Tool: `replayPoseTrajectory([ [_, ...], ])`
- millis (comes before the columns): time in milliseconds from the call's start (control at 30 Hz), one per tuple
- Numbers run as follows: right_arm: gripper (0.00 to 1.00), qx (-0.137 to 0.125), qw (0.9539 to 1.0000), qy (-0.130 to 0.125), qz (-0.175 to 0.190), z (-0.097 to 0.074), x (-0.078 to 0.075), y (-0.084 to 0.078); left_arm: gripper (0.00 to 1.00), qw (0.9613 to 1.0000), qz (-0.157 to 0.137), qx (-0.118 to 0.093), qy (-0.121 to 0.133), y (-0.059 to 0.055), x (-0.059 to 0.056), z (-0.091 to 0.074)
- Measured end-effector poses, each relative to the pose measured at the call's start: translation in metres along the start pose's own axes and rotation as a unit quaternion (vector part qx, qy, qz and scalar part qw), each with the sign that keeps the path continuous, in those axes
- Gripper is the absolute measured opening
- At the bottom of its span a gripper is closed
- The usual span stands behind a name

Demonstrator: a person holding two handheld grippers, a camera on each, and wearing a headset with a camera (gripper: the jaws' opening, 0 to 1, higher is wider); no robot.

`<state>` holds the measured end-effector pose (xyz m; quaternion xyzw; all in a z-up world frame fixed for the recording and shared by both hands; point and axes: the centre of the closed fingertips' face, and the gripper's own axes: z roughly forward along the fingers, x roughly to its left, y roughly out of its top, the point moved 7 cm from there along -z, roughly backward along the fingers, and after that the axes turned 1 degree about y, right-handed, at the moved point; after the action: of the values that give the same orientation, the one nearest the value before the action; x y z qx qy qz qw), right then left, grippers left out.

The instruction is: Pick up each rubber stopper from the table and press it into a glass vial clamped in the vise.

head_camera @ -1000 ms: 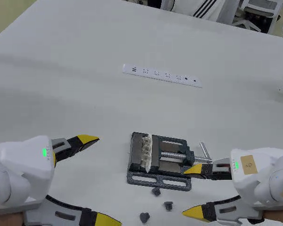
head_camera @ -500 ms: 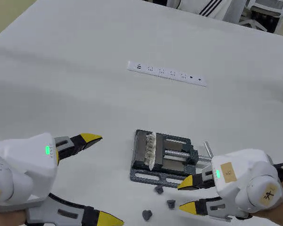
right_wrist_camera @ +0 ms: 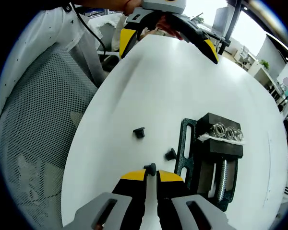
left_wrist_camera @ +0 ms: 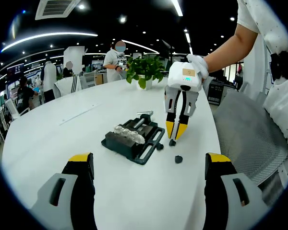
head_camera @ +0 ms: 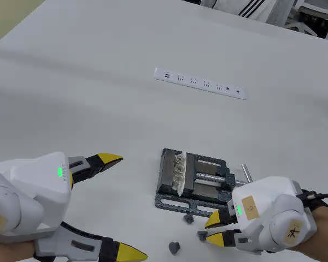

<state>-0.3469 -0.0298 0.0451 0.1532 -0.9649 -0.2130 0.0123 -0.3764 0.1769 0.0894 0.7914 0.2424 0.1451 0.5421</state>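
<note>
The dark vise (head_camera: 199, 188) stands on the white table with several glass vials (head_camera: 179, 166) clamped upright in it. Three grey rubber stoppers lie in front of it: one (head_camera: 189, 218) by the base, one (head_camera: 175, 248) nearer me, and one (right_wrist_camera: 150, 168) between my right gripper's tips. The right gripper (head_camera: 212, 229) is down at the table, its jaws drawn in on that stopper (left_wrist_camera: 172, 142). My left gripper (head_camera: 119, 206) hovers wide open to the left of the vise, holding nothing.
A white power strip (head_camera: 201, 83) lies far back on the table. A mesh chair (right_wrist_camera: 33, 120) stands just off the table's near edge. People and a plant (left_wrist_camera: 145, 67) are beyond the far end.
The right gripper has come down and left from beside the vise to the stoppers, and its jaws have narrowed from wide open to nearly together. The left gripper has stayed put.
</note>
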Motion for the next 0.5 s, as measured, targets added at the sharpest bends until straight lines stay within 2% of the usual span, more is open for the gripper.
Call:
replayPoseTrajectory([
  [500, 0.00, 0.010, 0.9999, 0.003, -0.001, 0.0028, 0.0009, -0.0002, 0.95, 1.0000, -0.002, -0.002, -0.002, 0.0008, -0.0017, 0.0007],
])
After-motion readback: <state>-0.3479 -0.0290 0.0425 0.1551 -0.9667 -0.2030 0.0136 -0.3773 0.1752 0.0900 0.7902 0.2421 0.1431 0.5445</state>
